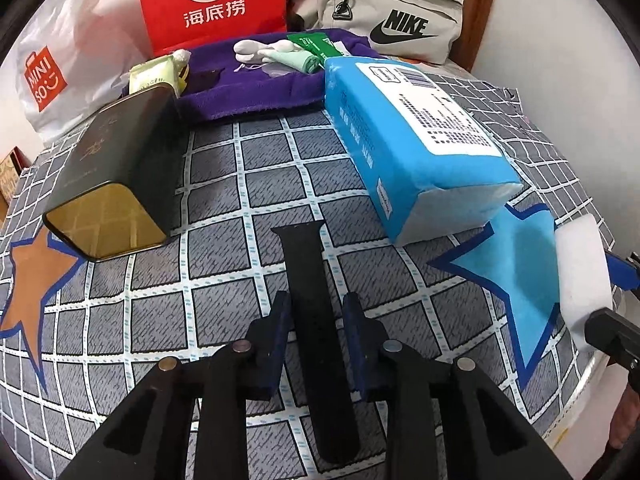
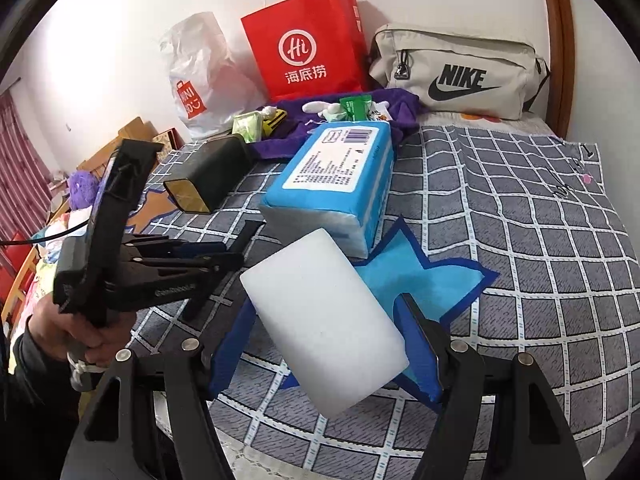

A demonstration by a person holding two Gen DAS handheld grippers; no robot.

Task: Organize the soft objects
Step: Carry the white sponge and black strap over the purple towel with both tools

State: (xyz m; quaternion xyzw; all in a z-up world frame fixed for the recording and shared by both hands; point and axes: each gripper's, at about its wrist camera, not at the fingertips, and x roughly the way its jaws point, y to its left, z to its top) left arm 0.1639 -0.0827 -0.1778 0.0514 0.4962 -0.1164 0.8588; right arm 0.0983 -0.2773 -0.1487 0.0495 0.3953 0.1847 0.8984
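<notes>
both wrist views low over bed, facing headboard wall; share blue tissue pack, red bag.
</notes>
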